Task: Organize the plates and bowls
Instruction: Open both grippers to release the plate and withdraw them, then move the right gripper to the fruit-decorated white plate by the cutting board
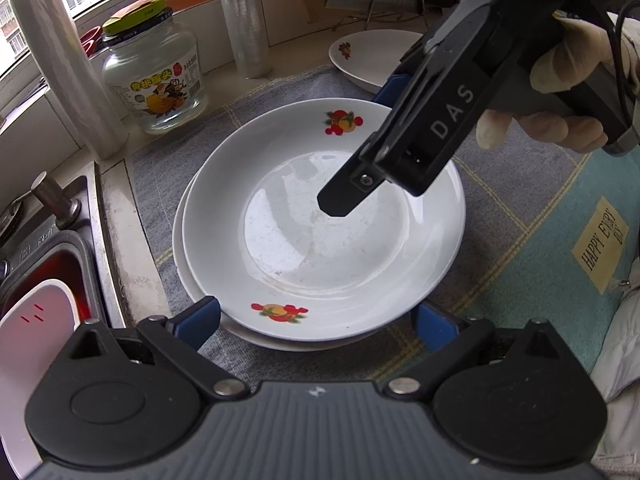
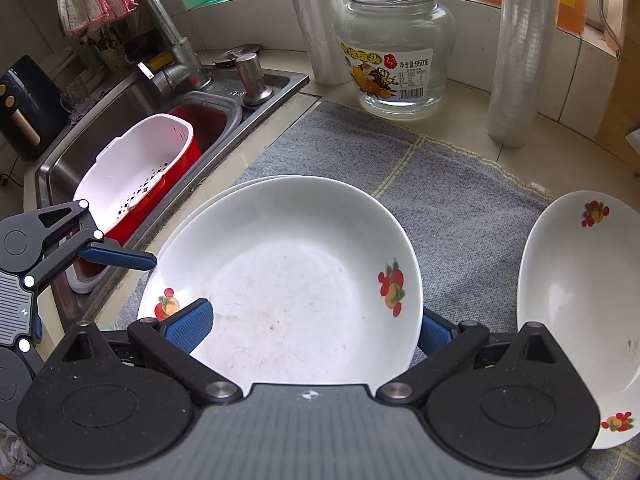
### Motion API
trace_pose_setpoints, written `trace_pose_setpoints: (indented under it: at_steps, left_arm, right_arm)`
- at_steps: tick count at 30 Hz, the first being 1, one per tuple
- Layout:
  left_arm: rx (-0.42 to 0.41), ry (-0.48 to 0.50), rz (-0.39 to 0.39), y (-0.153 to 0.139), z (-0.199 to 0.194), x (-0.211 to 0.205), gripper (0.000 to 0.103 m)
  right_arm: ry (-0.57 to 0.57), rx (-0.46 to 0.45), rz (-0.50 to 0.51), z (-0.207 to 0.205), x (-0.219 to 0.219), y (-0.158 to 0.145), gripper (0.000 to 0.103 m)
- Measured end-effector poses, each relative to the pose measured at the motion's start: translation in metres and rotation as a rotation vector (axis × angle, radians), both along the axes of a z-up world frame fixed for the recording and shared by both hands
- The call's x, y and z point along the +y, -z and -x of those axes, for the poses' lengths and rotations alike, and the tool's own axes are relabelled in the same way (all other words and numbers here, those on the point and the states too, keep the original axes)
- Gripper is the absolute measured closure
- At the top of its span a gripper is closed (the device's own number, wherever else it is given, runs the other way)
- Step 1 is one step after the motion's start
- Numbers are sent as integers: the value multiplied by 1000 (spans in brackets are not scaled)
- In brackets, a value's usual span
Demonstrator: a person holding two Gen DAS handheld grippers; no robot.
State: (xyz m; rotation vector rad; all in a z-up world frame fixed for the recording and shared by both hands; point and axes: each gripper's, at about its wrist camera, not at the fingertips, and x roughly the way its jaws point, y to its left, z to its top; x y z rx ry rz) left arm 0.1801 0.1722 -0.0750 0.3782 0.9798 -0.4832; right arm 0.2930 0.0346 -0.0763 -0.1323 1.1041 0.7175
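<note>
Top plate (image 1: 324,216): sat nested on a second plate (image 1: 184,272), both on the grey cloth (image 1: 168,184) beside the sink (image 2: 132,92).
Third plate (image 2: 576,312): lay alone on the cloth, well apart to the right.
Done: two plates stacked, a bit off centre.
Left to do: likely the third plate onto the stack; no bowls seen.
Left gripper (image 1: 320,316): stood wide open around the near rim of the stack, blue pads (image 1: 200,316) at each side, gripped nothing.
Right gripper (image 2: 316,328): stood wide open too, one pad (image 2: 192,324) over the top plate's rim, the other just outside it; touch could not be told, nothing squeezed.
Plates: white, round, shallow, shiny and hard, painted with small red and orange fruit; faint dull marks in the middle.
Cloth: grey, woven, soft, with pale yellow stripes.
Glass jar (image 2: 394,60): clear, round, green lid, looked empty.
Plastic wrap rolls (image 2: 520,52): tall, cloudy, standing up.
Basket (image 2: 136,172): white plastic with small holes, in the steel sink.
</note>
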Motion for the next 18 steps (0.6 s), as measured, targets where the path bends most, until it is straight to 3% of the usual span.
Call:
trace_pose_setpoints:
  at_steps: [4, 8, 14, 18]
  left_arm:
    - [-14, -21, -7, -1, 4, 2, 1]
    - [-25, -80, 51, -6, 11, 9, 1]
    - [-149, -164, 125, -26, 27, 2, 1]
    - [-214, -171, 159, -30, 28, -11, 1]
  right_arm:
    - [-6, -13, 5, 3, -1, -1, 0]
    - [-10, -57, 11, 9, -5, -8, 0]
    - [21, -158, 39, 26, -24, -18, 0]
    - [94, -206, 79, 35, -45, -20, 0]
